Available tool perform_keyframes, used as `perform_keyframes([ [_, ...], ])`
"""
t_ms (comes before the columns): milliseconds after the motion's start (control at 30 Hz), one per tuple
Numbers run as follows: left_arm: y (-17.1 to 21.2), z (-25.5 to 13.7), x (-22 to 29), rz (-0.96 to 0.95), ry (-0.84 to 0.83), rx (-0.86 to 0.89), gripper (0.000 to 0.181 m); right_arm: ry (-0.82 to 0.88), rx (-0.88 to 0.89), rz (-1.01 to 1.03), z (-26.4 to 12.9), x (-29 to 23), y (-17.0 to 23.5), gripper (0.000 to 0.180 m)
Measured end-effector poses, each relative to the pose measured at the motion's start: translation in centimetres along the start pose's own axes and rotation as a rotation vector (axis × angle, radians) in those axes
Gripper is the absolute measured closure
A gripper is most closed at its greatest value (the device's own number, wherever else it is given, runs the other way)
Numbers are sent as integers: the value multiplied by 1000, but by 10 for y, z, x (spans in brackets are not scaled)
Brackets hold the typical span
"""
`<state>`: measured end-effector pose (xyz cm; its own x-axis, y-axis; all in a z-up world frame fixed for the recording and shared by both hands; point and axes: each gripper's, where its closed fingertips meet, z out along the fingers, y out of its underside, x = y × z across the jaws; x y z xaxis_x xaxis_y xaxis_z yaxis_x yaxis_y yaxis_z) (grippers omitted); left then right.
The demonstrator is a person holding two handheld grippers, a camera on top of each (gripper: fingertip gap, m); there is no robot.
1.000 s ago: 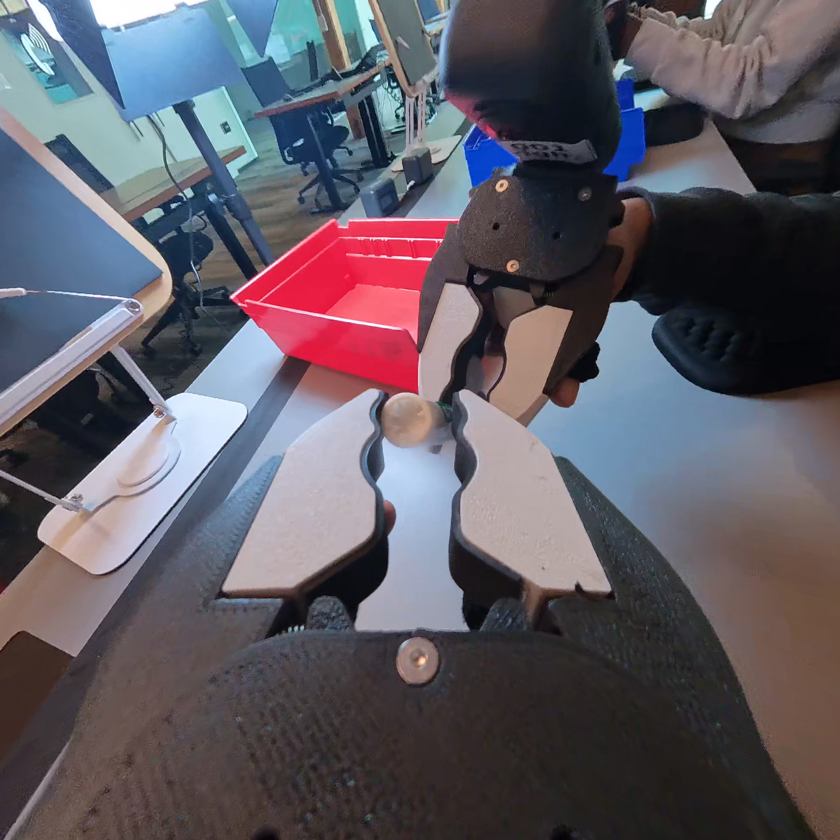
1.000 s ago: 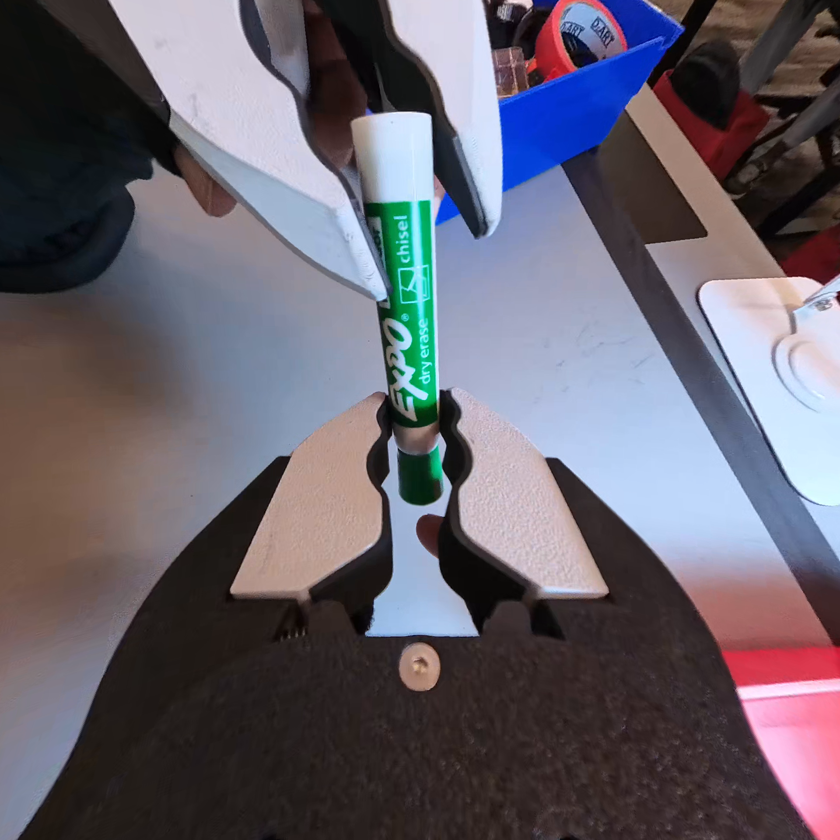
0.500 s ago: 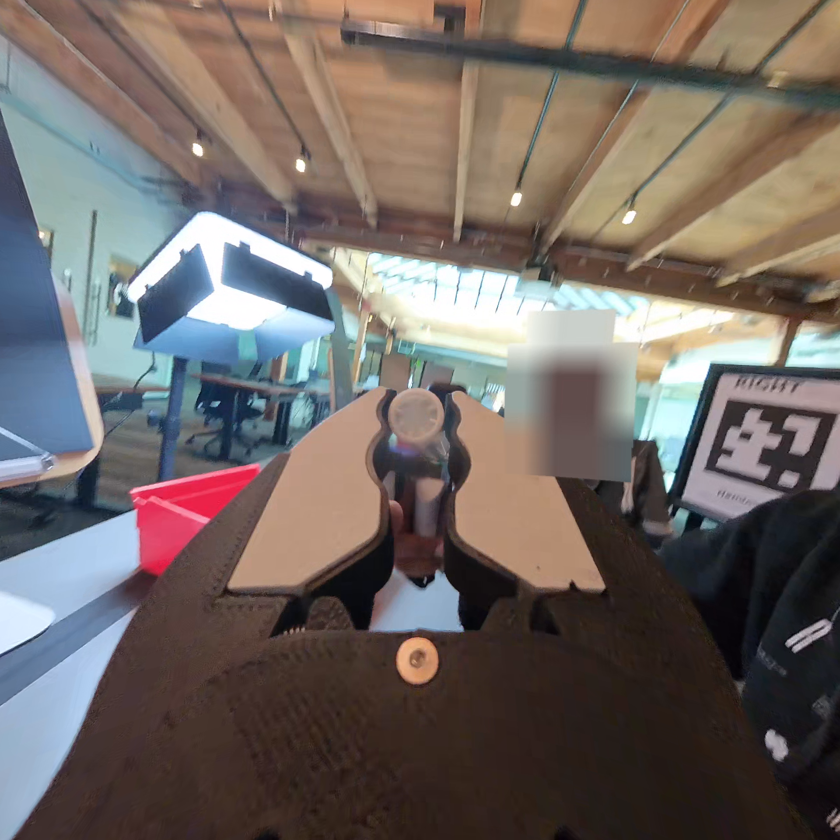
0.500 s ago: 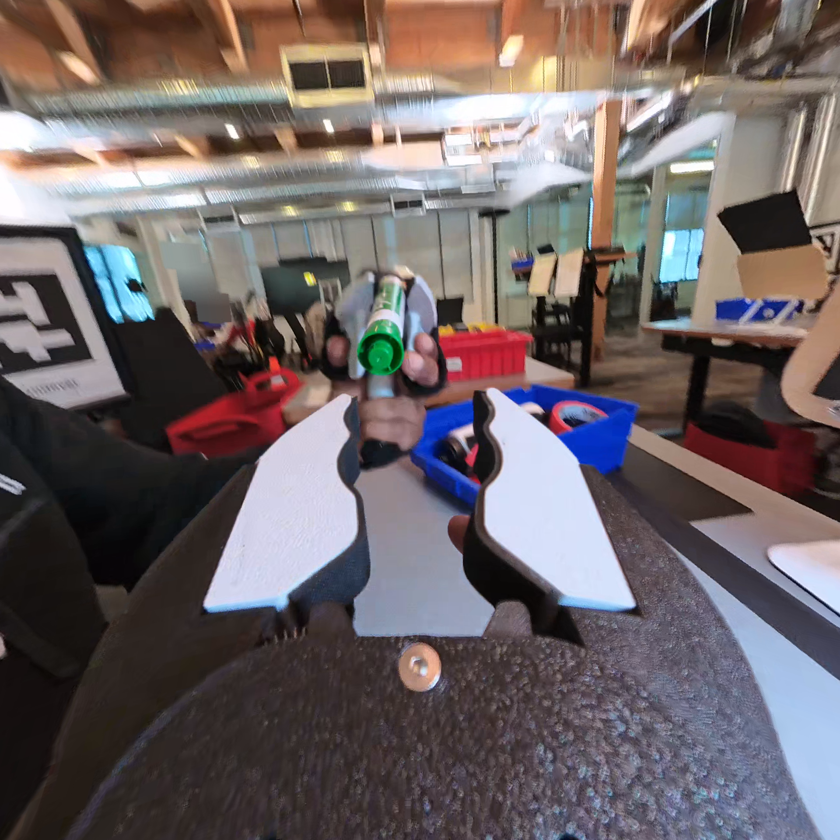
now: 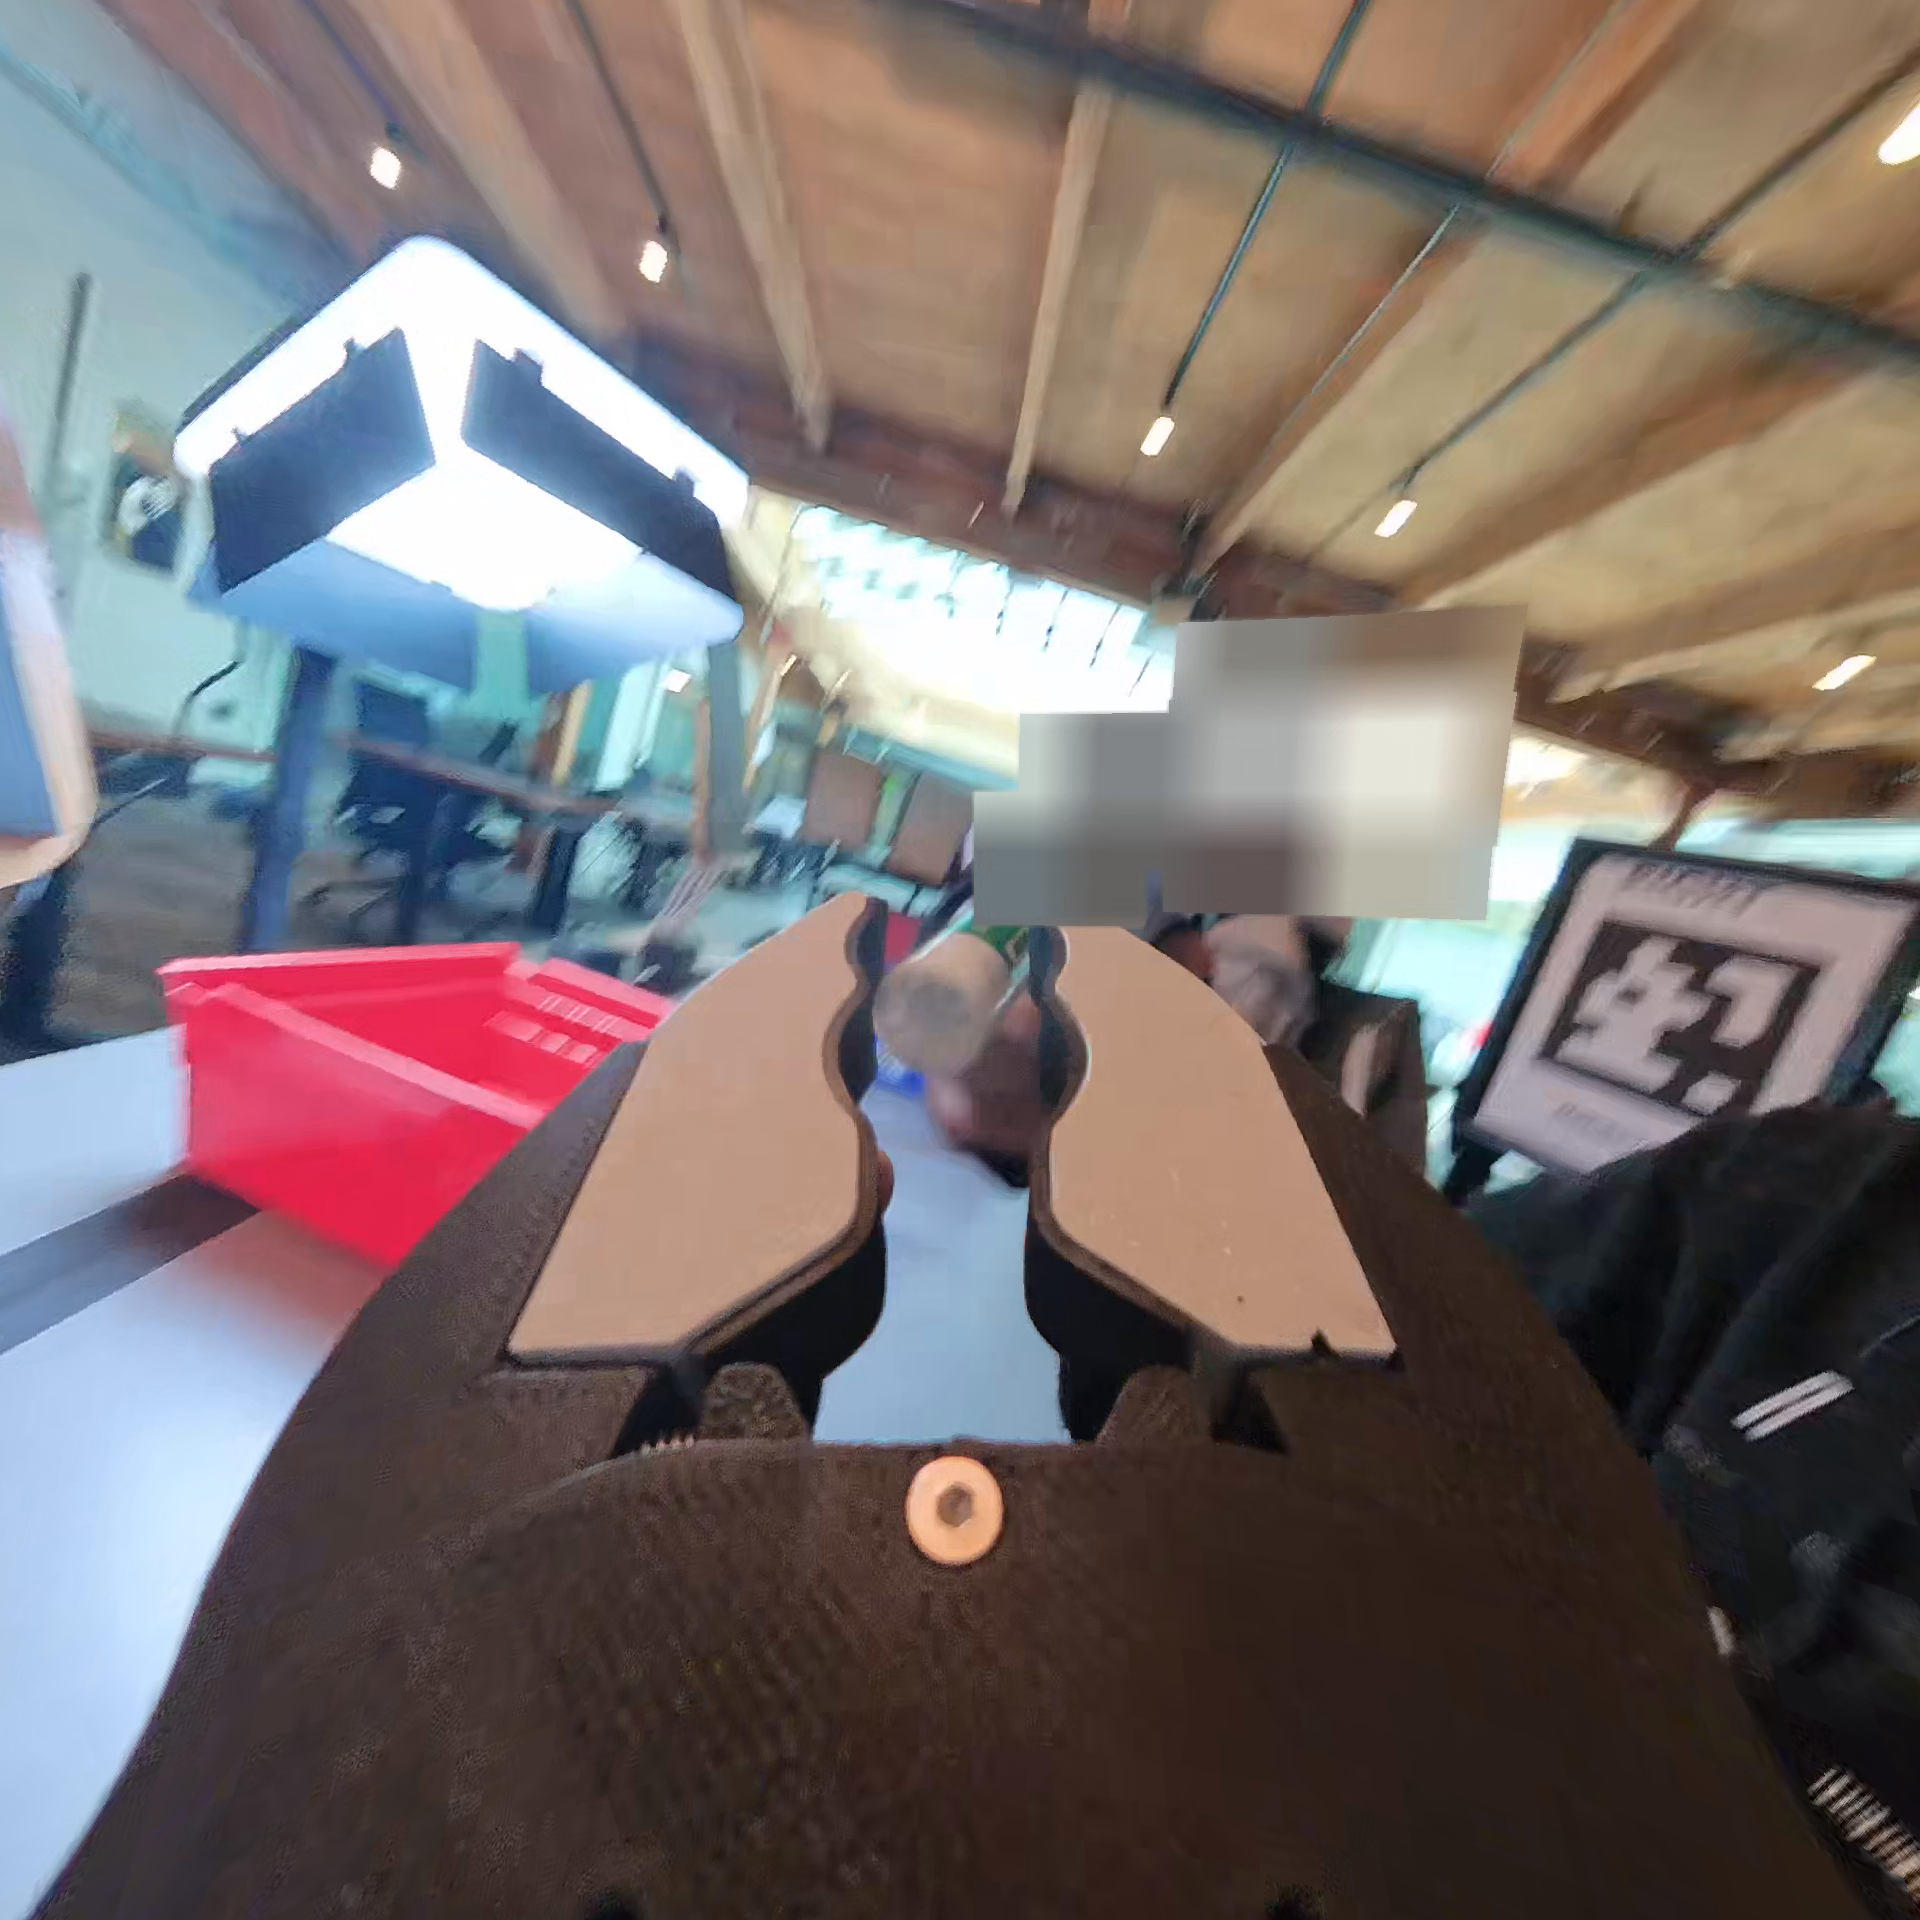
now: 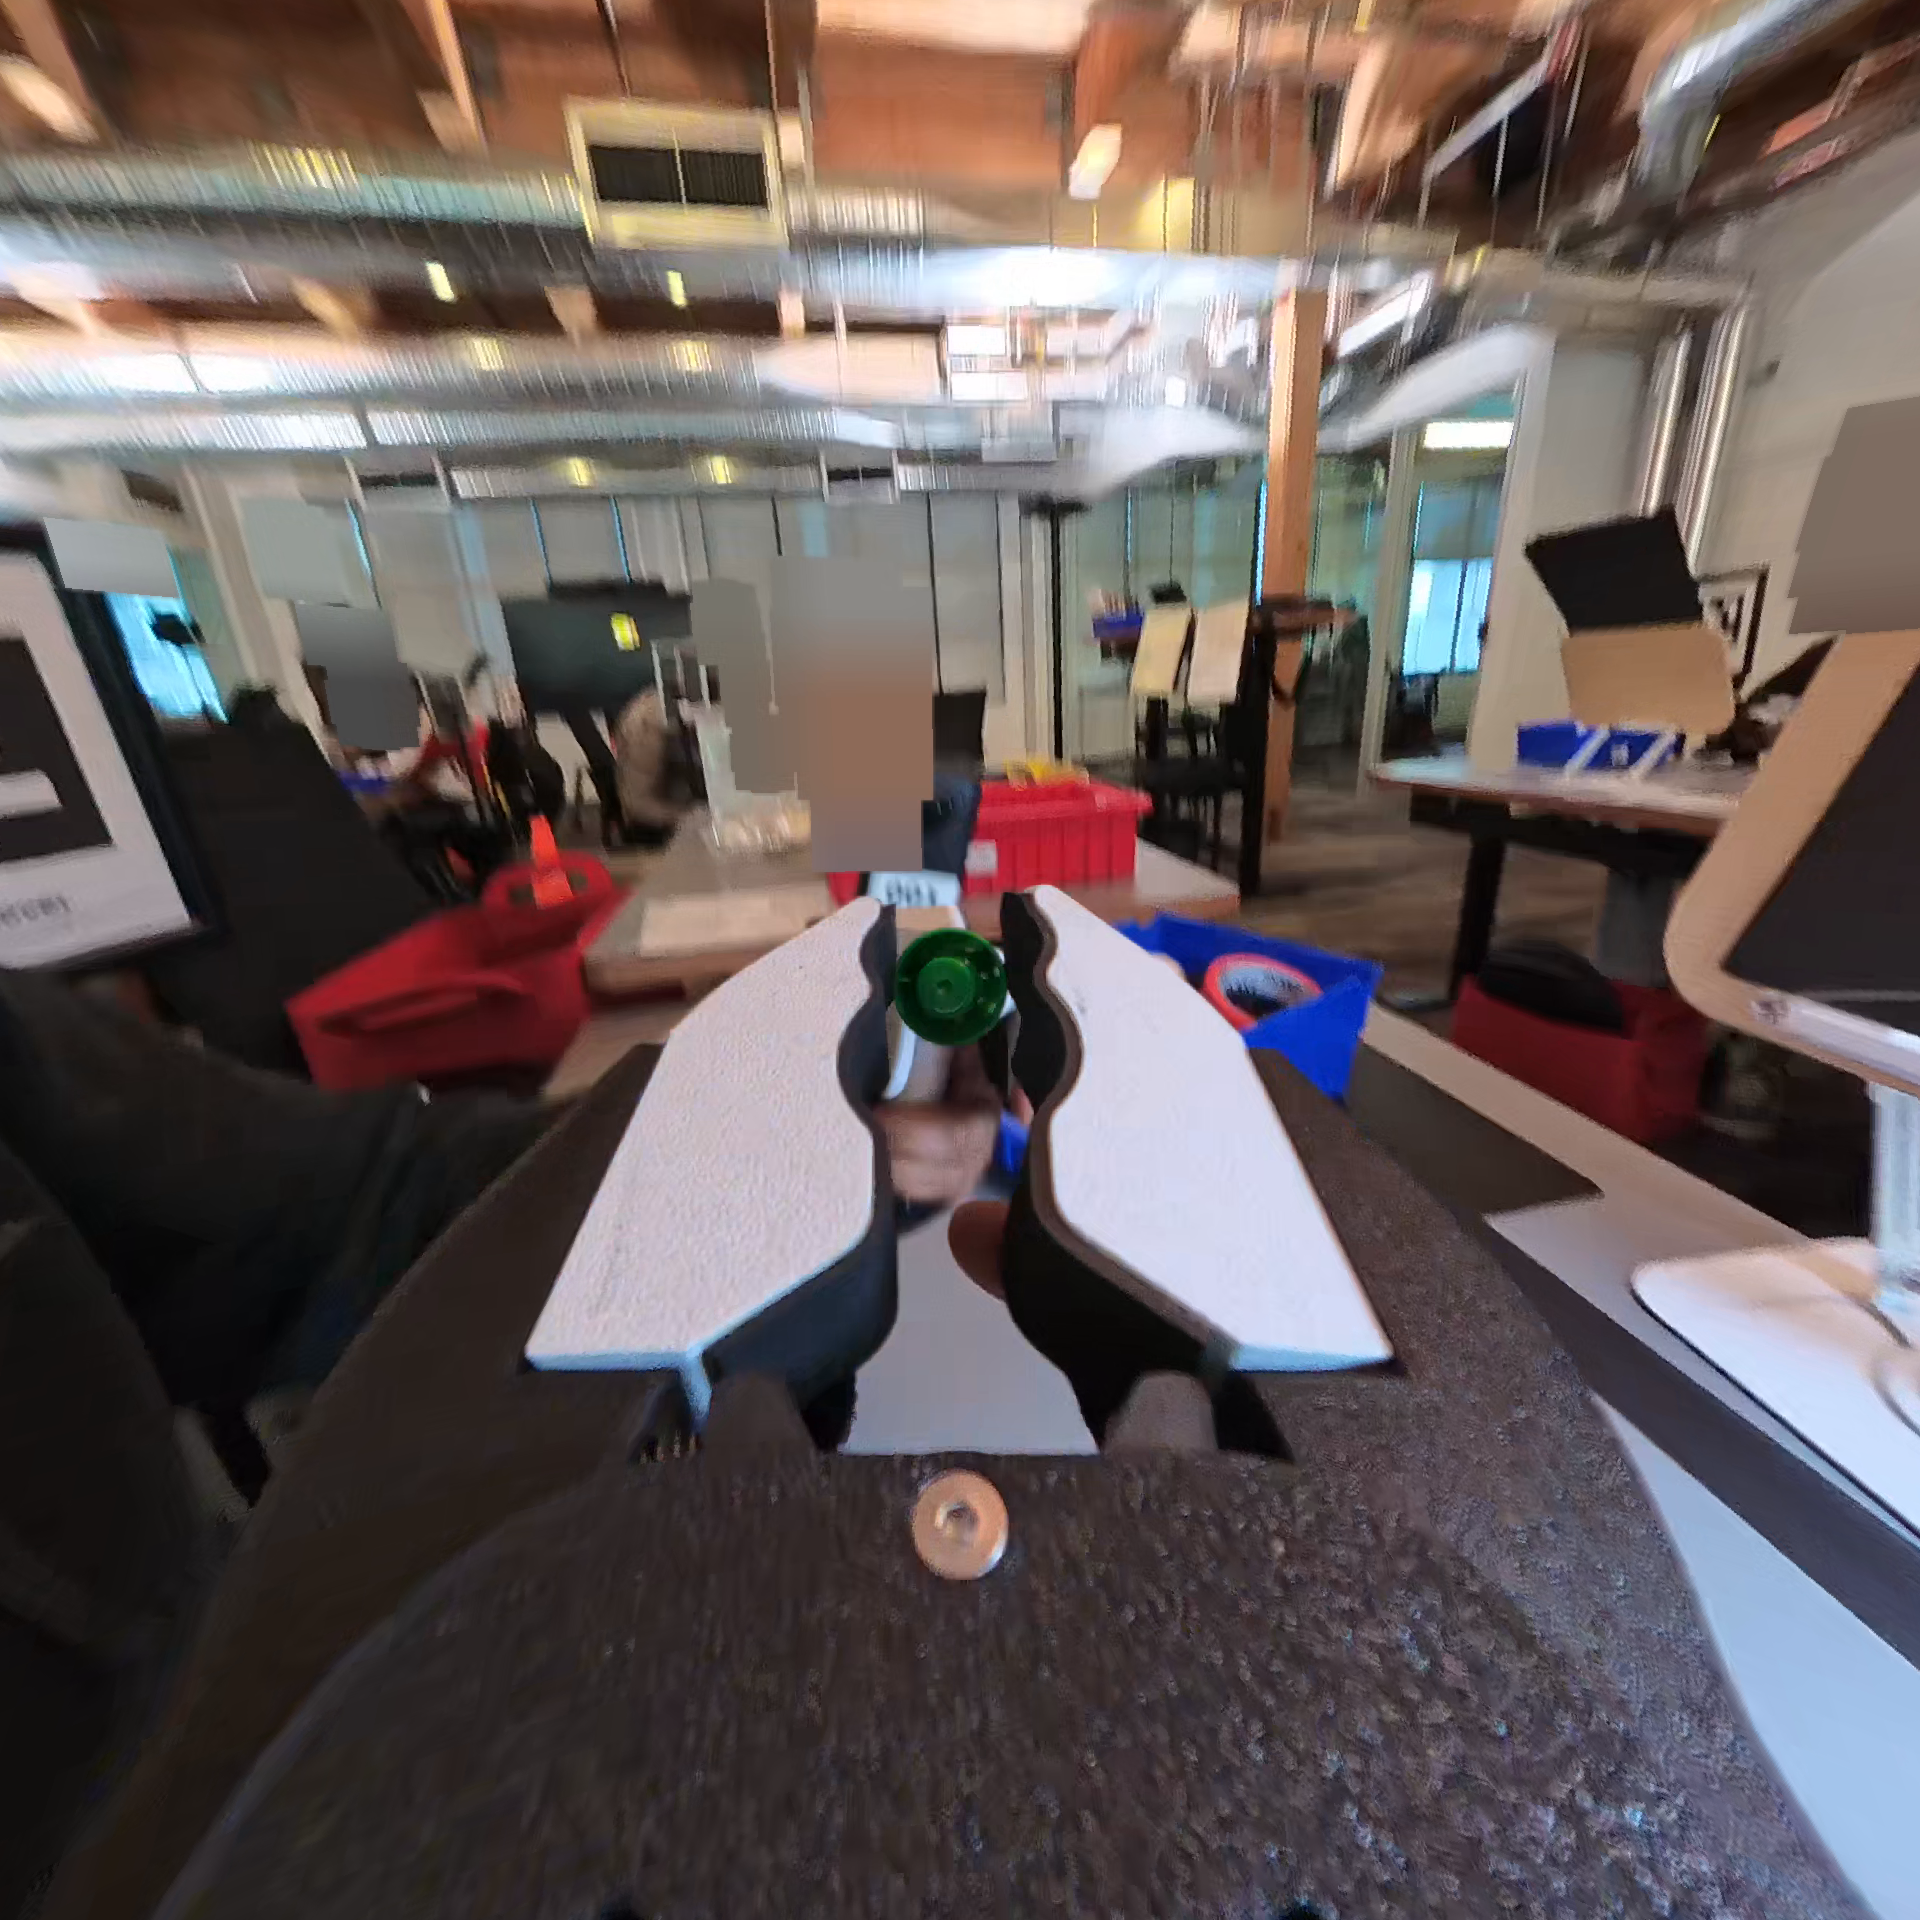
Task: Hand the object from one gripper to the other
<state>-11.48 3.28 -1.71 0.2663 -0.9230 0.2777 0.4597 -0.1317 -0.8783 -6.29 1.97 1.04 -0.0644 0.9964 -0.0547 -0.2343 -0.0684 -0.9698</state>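
A green-and-white marker is held level between my two grippers. In the left wrist view its white butt end (image 5: 935,1013) sits between the tips of my left gripper (image 5: 951,977), whose jaws press on it. In the right wrist view its green cap (image 6: 951,987) faces the camera, and my right gripper (image 6: 948,920) has its jaws closed narrowly around it. A pale finger of the left gripper (image 6: 914,1070) and a hand show just beyond the cap. The marker's barrel is hidden. Both views are blurred by motion.
A red bin (image 5: 343,1081) stands on the grey table (image 5: 83,1455) to the left. A blue bin (image 6: 1309,1029) with a tape roll (image 6: 1262,987) stands on the right. A white stand base (image 6: 1787,1340) lies at the table's right edge. A person's dark sleeve (image 5: 1714,1299) is close. Left tips to right tips: about 7 centimetres.
Half a second ago my right gripper was wide open and apart from the marker. It has moved up to the cap and narrowed around it. My left gripper still holds the white end.
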Motion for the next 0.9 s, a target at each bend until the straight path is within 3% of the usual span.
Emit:
perform_keyframes([
  [167,36,-9,-23,527,-264,-439,146,51,-262,-27,-11,5,14,160],
  [367,87,22,2,672,-202,-636,142,17,-412,45,2,-2,53,160],
  [433,93,25,-4,728,-247,-646,160,6,-407,44,7,-6,56,160],
  [633,72,23,-9,645,-284,-539,160,4,-218,64,-3,2,20,158],
  [900,75,20,-18,723,-359,-592,160,77,-294,-31,0,7,33,163],
])
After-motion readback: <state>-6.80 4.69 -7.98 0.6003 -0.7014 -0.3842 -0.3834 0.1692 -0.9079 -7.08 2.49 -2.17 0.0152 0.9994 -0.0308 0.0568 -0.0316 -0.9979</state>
